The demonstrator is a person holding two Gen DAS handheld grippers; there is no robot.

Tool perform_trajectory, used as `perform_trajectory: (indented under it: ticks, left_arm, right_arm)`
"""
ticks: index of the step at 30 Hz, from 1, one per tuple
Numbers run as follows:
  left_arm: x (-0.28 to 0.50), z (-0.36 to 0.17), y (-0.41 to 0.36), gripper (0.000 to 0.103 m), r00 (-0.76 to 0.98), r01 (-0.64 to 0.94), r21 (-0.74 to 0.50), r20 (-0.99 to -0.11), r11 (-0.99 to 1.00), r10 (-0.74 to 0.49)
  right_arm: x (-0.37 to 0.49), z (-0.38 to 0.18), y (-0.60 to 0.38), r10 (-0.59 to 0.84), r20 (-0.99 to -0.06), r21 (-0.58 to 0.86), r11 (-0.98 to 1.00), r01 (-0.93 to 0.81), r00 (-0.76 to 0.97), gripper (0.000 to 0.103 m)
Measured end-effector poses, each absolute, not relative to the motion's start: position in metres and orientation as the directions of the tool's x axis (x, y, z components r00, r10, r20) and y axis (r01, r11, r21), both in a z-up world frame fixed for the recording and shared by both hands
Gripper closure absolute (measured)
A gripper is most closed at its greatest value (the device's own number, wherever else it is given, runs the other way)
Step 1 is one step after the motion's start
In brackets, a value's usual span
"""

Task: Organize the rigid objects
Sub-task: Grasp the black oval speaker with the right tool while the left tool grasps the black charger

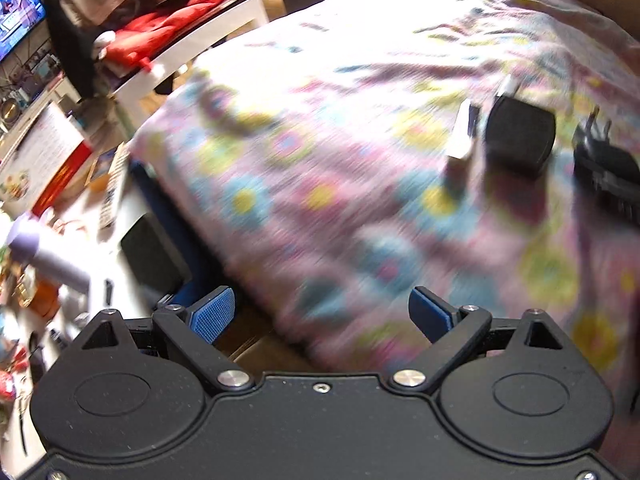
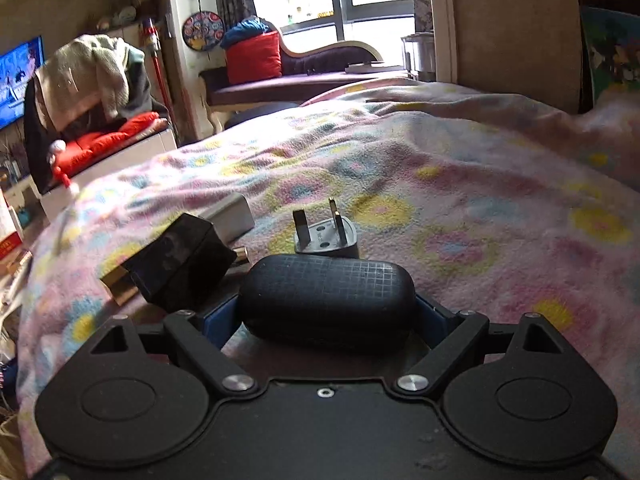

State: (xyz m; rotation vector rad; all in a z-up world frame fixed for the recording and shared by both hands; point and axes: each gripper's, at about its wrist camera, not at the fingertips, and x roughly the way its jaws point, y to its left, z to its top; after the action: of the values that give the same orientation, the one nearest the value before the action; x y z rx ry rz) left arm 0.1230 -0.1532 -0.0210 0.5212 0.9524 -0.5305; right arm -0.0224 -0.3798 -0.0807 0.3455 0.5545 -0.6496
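Note:
In the right wrist view a black oval grid-textured case [image 2: 328, 300] lies on the flowered blanket [image 2: 460, 200], between the fingers of my right gripper [image 2: 326, 318]. The jaws stand wide and the blue pads sit beside its ends without a clear squeeze. Just beyond it stands a grey plug adapter [image 2: 326, 236], prongs up. To the left are a glossy black box [image 2: 180, 264] and a silver-white block [image 2: 232, 216]. My left gripper [image 1: 324, 312] is open and empty over the near edge of the bed; the black box [image 1: 520, 140], white block [image 1: 464, 140] and a dark pronged item [image 1: 604, 168] are far right.
The left wrist view is motion-blurred. Left of the bed there is a cluttered low table [image 1: 60, 200] with a lilac bottle [image 1: 44, 252]. A white bench with red cushions [image 1: 172, 28] stands beyond. A headboard [image 2: 516, 28] rises at the bed's far right.

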Motion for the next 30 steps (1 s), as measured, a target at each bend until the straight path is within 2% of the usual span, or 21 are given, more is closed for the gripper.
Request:
perform_trajectory:
  ticks: [6,9,15,20,30]
  left_arm:
    - [0.12,-0.03,-0.221,0.012,0.441,0.66,0.103,-0.854,0.744,-0.274]
    - [0.115,-0.028,-0.246,0.012,0.47,0.68,0.113,-0.825,0.725,-0.313]
    - [0.115,-0.035,-0.283,0.011,0.487,0.749,0.166,-0.794,0.641,-0.364]
    - [0.119,-0.029,-0.296,0.011,0.456,0.805,0.152,-0.776,0.573,-0.436]
    - [0.106,-0.035,-0.299,0.011,0.422,0.868,0.193,-0.773,0.459,-0.474]
  right_arm:
    - [-0.037,-0.08,-0.388,-0.411,-0.55,0.246,0.753,0.61,0.728,0.012]
    - [-0.041,-0.078,-0.389,-0.406,-0.54,0.267,0.748,0.607,0.738,0.012]
    - [-0.055,-0.069,-0.388,-0.523,-0.493,0.232,0.691,0.685,0.695,0.012]
    - [-0.057,-0.071,-0.394,-0.507,-0.506,0.262,0.679,0.685,0.697,0.012]
    - [-0.063,-0.07,-0.394,-0.542,-0.488,0.278,0.647,0.71,0.684,0.012]
